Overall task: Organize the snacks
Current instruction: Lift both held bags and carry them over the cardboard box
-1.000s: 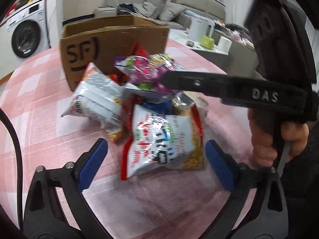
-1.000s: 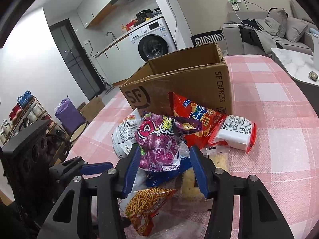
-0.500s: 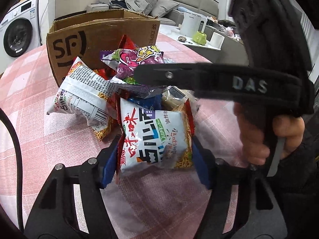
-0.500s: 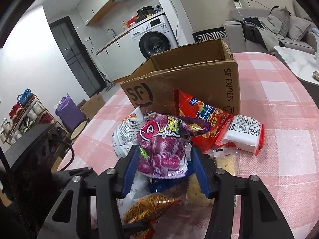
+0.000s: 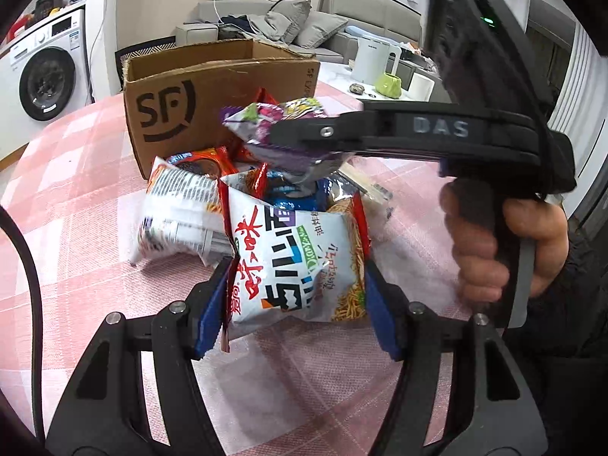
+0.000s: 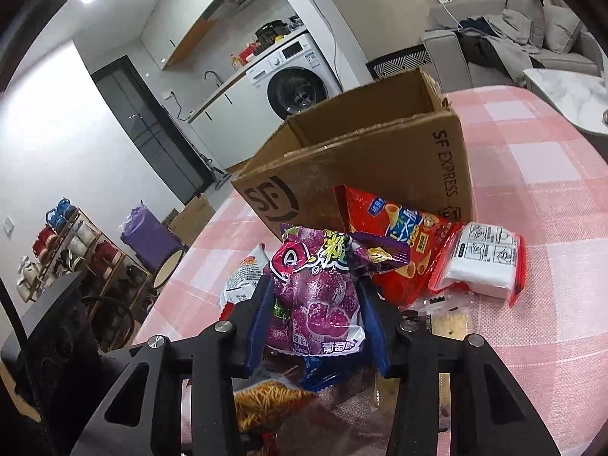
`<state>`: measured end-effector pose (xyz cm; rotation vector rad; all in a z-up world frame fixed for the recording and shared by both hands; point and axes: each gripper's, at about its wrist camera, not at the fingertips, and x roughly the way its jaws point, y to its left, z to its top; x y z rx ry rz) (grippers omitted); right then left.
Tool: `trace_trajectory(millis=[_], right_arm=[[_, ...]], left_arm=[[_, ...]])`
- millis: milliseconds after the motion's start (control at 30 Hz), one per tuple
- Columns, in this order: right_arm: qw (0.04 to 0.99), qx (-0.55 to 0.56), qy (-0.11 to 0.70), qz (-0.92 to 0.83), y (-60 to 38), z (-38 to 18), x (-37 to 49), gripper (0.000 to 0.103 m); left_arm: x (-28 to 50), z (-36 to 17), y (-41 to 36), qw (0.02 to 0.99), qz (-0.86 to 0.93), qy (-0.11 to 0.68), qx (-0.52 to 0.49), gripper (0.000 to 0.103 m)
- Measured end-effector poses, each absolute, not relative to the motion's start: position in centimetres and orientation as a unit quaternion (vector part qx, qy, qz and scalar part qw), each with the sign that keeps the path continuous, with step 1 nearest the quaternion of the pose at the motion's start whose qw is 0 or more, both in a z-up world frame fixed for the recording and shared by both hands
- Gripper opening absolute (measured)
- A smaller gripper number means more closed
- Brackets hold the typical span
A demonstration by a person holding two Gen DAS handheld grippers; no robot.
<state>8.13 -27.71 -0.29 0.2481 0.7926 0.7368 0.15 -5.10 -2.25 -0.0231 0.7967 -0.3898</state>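
Between both grippers and box: snack pile on the pink checked counter [image 5: 76,197], cardboard box [image 5: 212,91] open-topped just behind it.
Left gripper [image 5: 292,296]: fingers [image 5: 211,315] have just been closing, now pinched on the white noodle snack bag [image 5: 292,262] from both sides; bag bulges between the pads.
Right gripper [image 6: 313,315]: fingers [image 6: 258,323] have just been closing, now clamped on the purple grape candy bag [image 6: 315,296]; bag stands upright, its top above the fingers.
Same grip, left view: purple grape candy bag [image 5: 281,140] hangs at the tip of the right gripper [image 5: 304,138], above the pile and close to the box front.
Key relation: box lies straight ahead of both grippers, beyond the pile; box rim sits higher than both held bags.
Nearer hand: right, judging by the candy bag nearly overlapping the box wall in the left view; noodle bag is at the pile's near edge, farther from the box.
Long axis: noodle bag runs away from the fingers toward the box, gripped near its lower end.
Coming move, my guess: lift clear of the rim, carry forward, drop in.
Left on counter: red cone snack bag [image 6: 395,250] leaning on the box front, white packet with red edges [image 6: 486,258] beside it, white bag with print [image 5: 178,216] left of the noodle bag.
Risk: neighbouring bags may drag along with the noodle bag.
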Motion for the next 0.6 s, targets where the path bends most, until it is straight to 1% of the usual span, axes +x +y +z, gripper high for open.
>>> trace_trajectory(millis=[367,600], right_arm=[[0.868,0.116,0.333,0.35,-29.6,2.5,6.5,0.044],[0.875,0.115,0.318,0.346,-30.5,3.9,5.9,0.044]], left_arm=[[-1.8,-0.1,-3.0,0.916,-0.175,0.359,-0.025,0.063],[-3.0,2.2,-0.9,0.928,-0.157,0.337,-0.036,0.063]])
